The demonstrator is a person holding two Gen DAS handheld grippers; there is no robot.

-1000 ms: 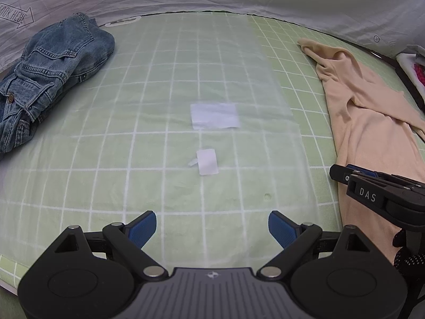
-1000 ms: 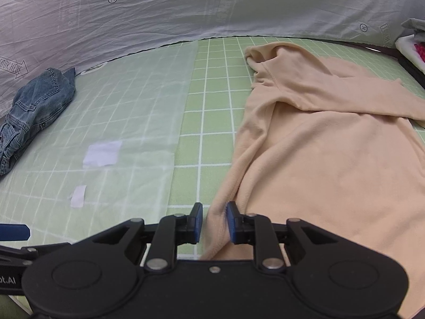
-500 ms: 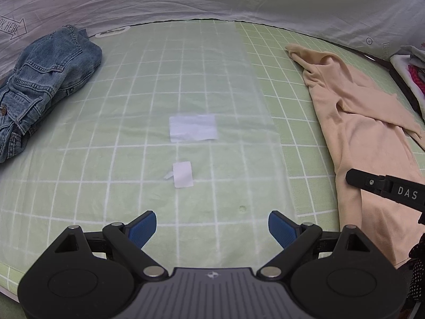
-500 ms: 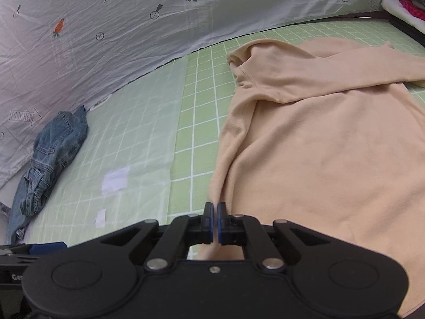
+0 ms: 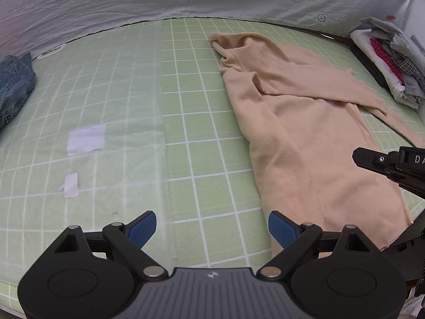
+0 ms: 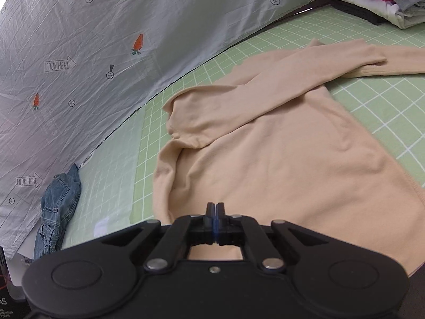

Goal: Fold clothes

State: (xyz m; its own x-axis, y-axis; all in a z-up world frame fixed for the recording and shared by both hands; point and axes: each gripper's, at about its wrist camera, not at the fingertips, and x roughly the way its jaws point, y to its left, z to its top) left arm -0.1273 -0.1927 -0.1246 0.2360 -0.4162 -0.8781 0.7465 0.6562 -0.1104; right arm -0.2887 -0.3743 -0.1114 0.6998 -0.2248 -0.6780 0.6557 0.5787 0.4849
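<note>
My right hand-held gripper [image 6: 215,207] is pinched together on the peach top's [image 6: 279,159] hem for folding; left hand-held gripper [image 5: 212,226] hovers spread apart, ready for the edge.

Green grid mat [image 5: 202,159], white printed backdrop sheet [image 6: 79,53], 2 paper scraps [image 5: 86,140] on translucent film

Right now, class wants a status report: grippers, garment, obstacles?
Left gripper open, off the cloth. Right gripper shut on peach shirt hem. Nothing blocking.
</note>
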